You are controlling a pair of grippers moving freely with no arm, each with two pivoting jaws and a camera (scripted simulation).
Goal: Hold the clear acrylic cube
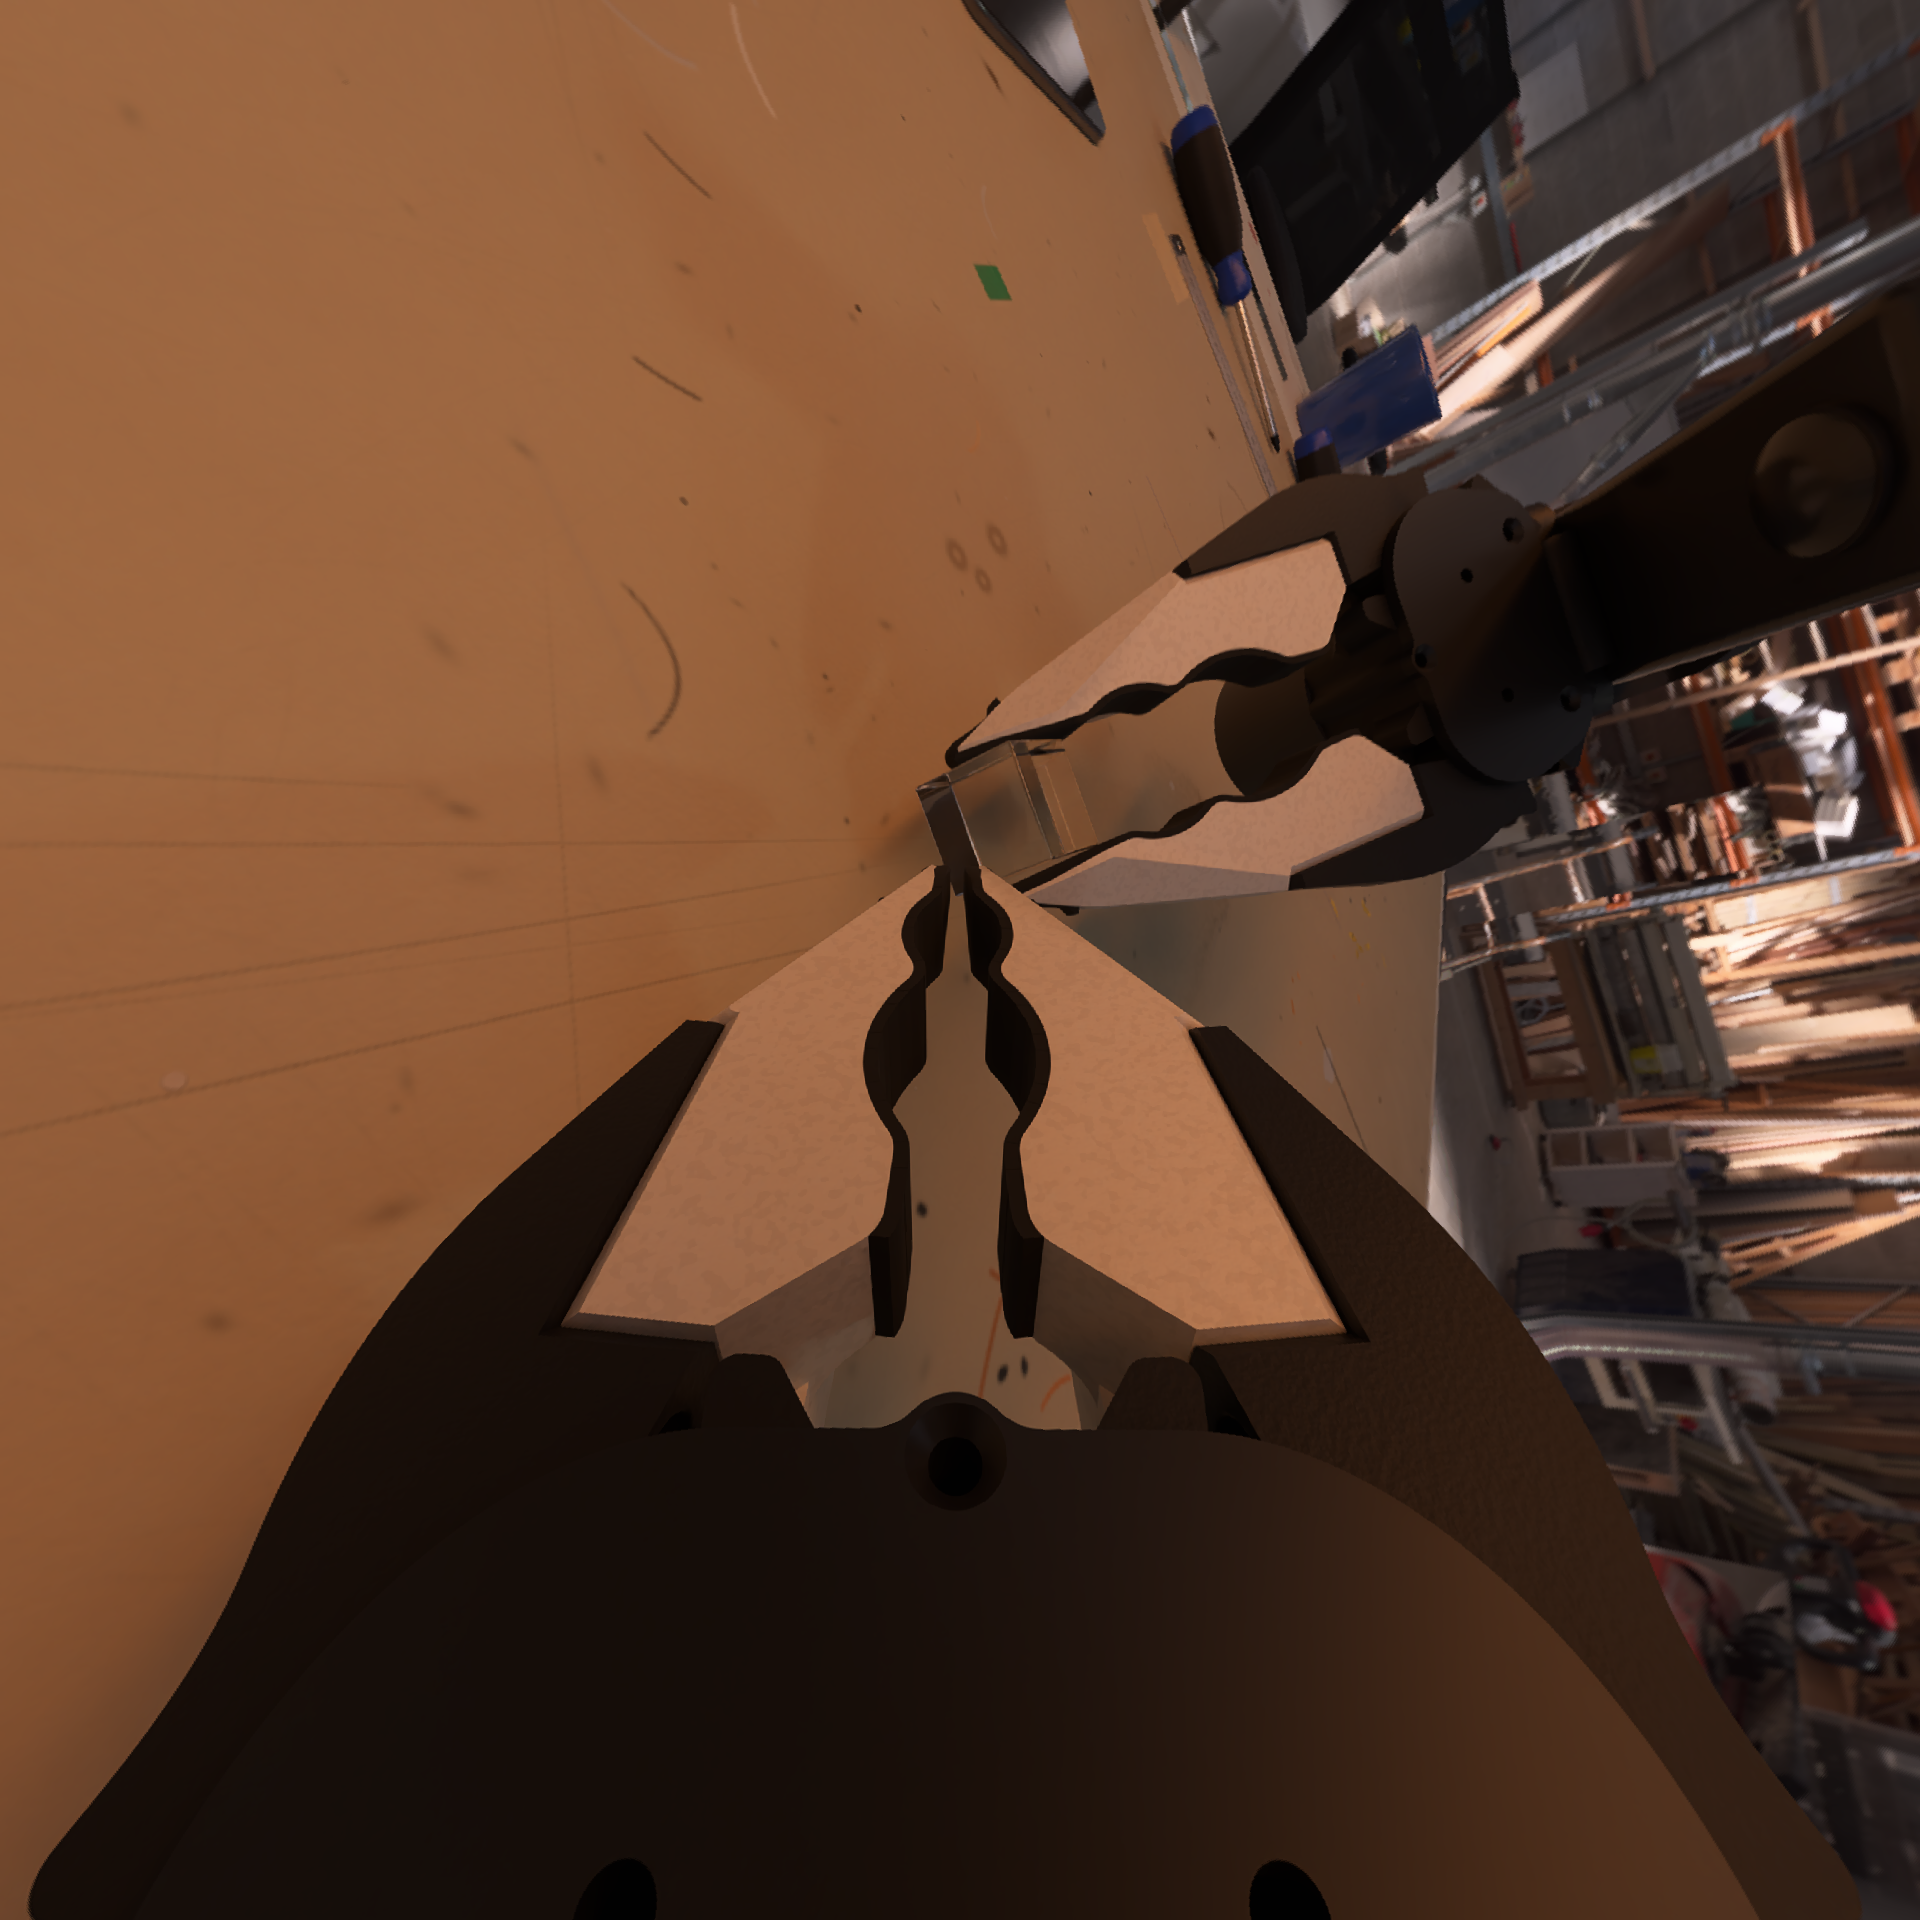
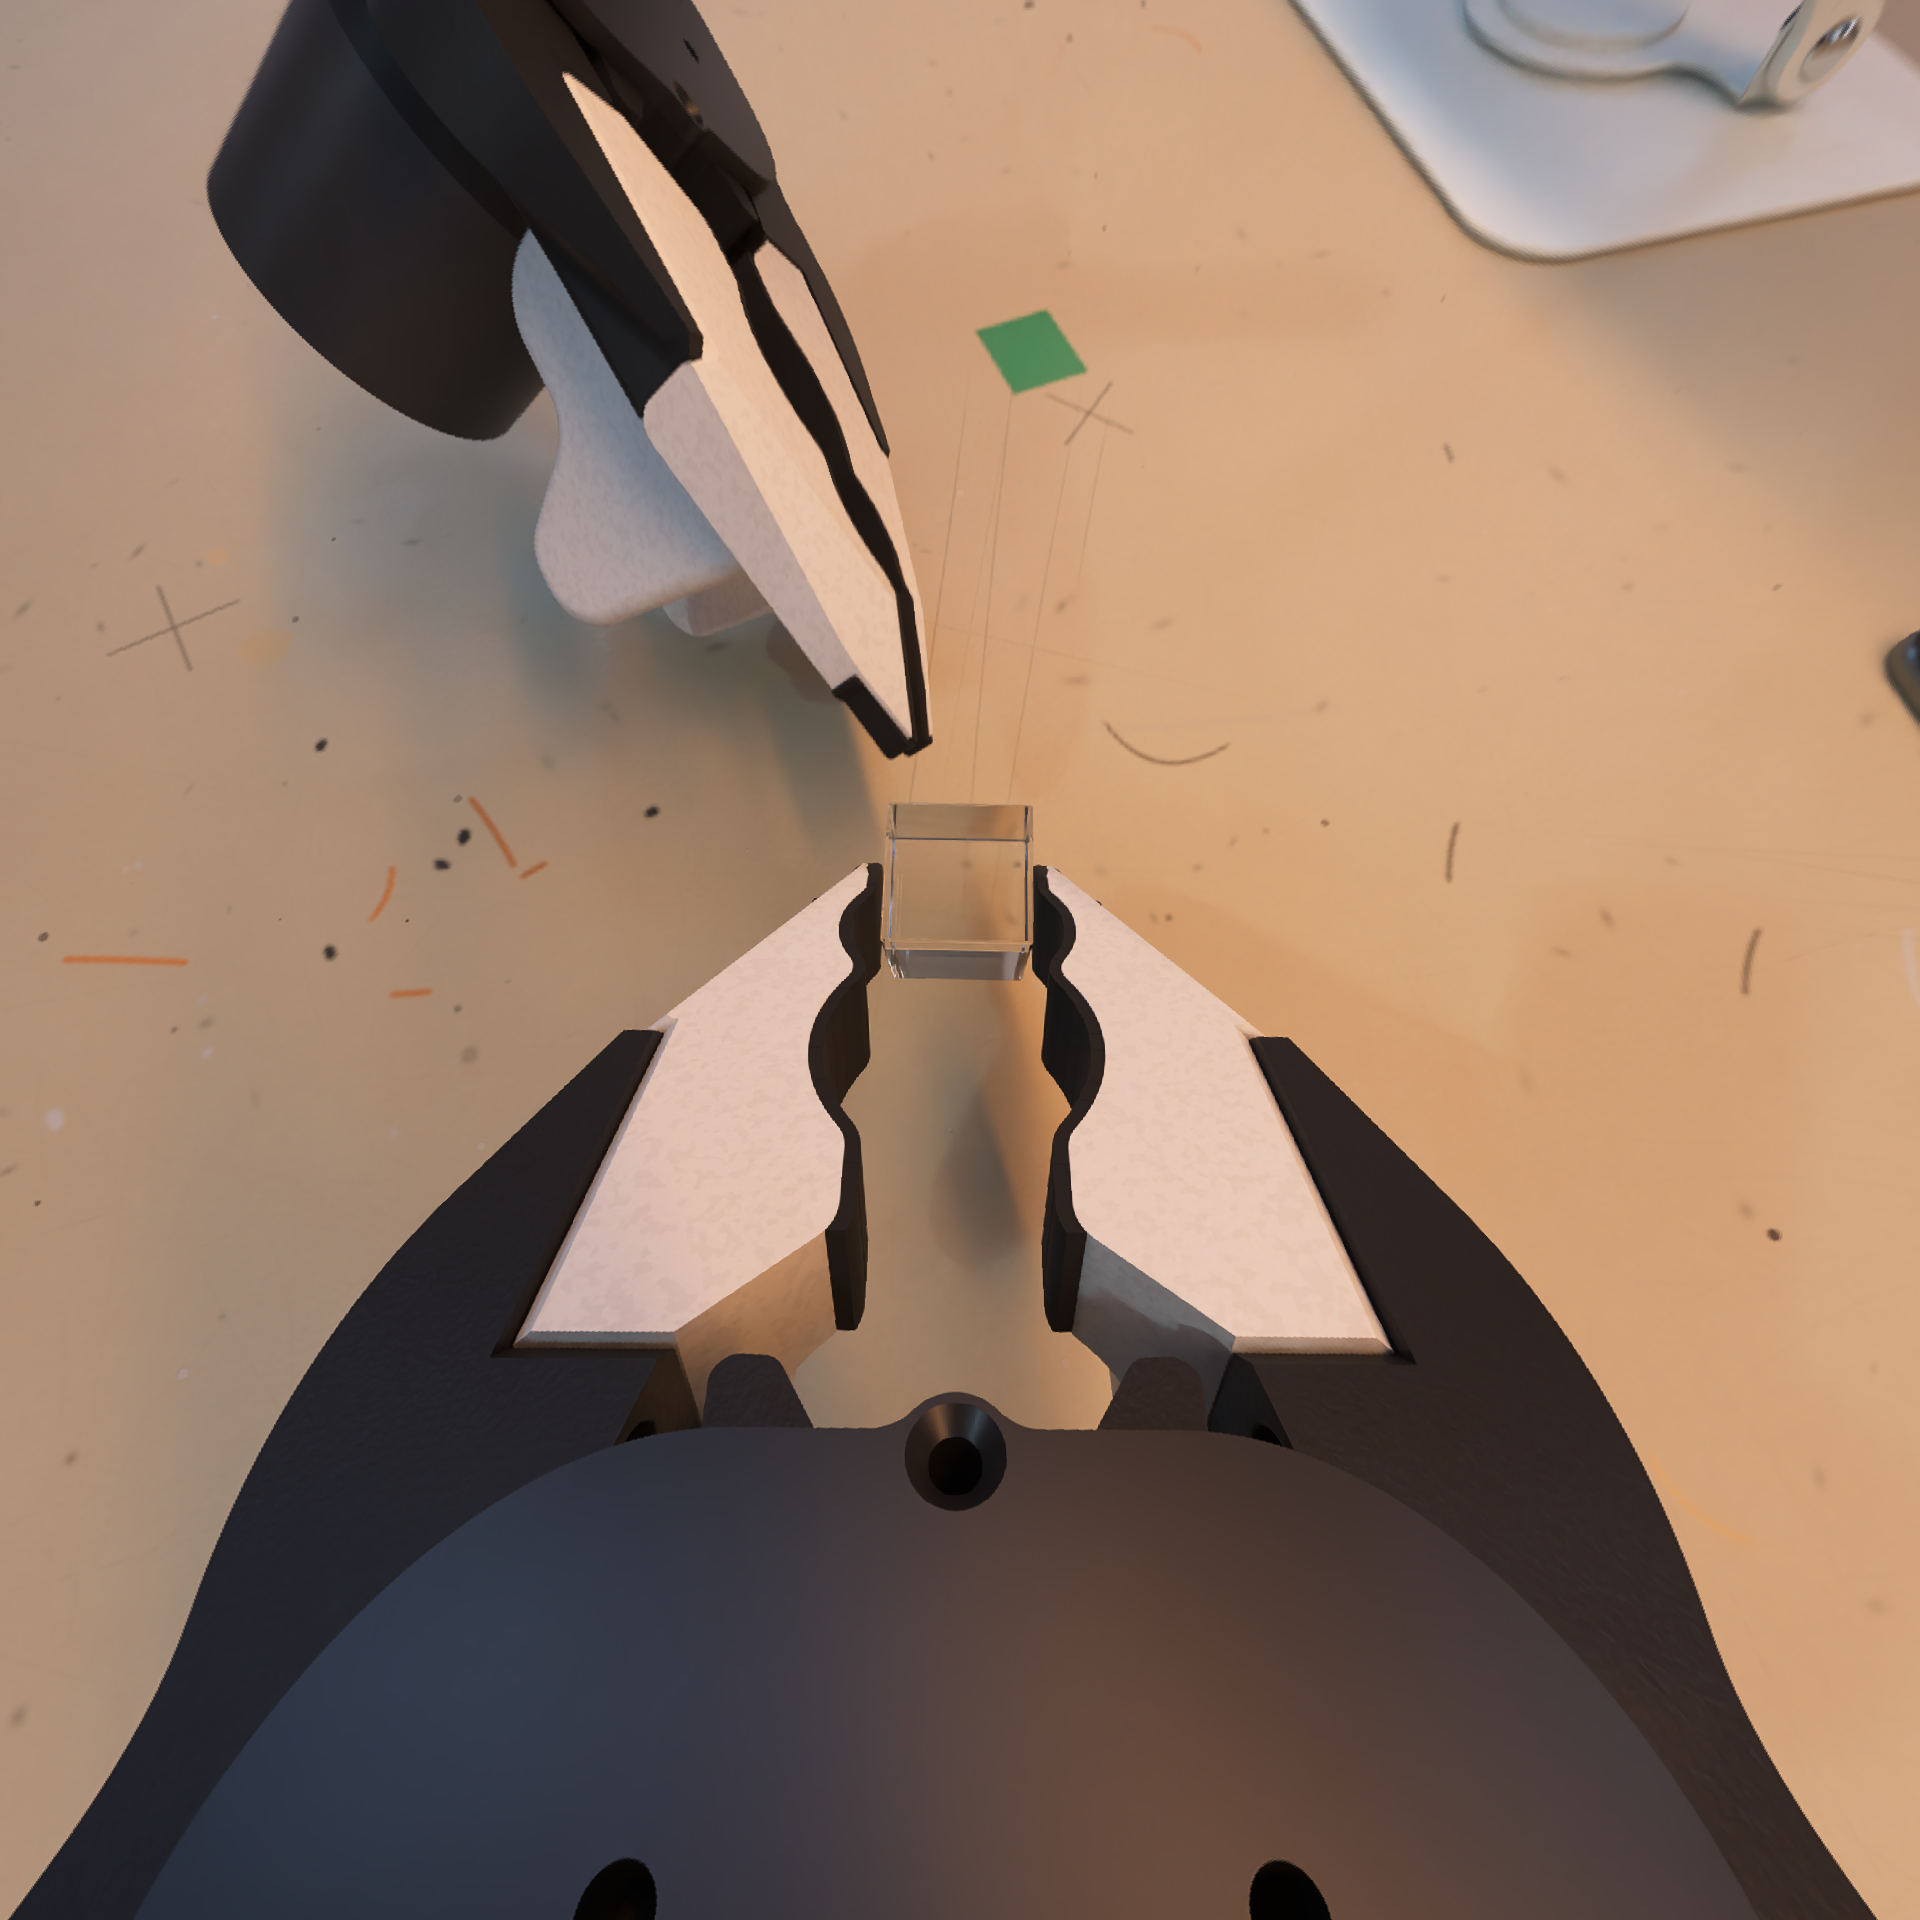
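Note:
The clear acrylic cube (image 2: 958,891) sits between the fingertips of my right gripper (image 2: 956,878), whose jaws are closed on its two side faces. I cannot tell whether it rests on the tan table (image 2: 1455,727) or hangs just above it. My left gripper (image 1: 958,878) is shut and empty, with its tips pointing at a corner of the cube (image 1: 997,821). In the right wrist view the left gripper (image 2: 909,743) comes in from the upper left and stops just short of the cube. The right gripper (image 1: 992,821) also shows in the left wrist view.
A small green square (image 2: 1031,351) lies on the table beyond the cube. A white base plate with a metal part (image 2: 1662,177) is at the far right. A blue and black screwdriver (image 1: 1210,197) and a dark monitor (image 1: 1351,135) are near the table edge.

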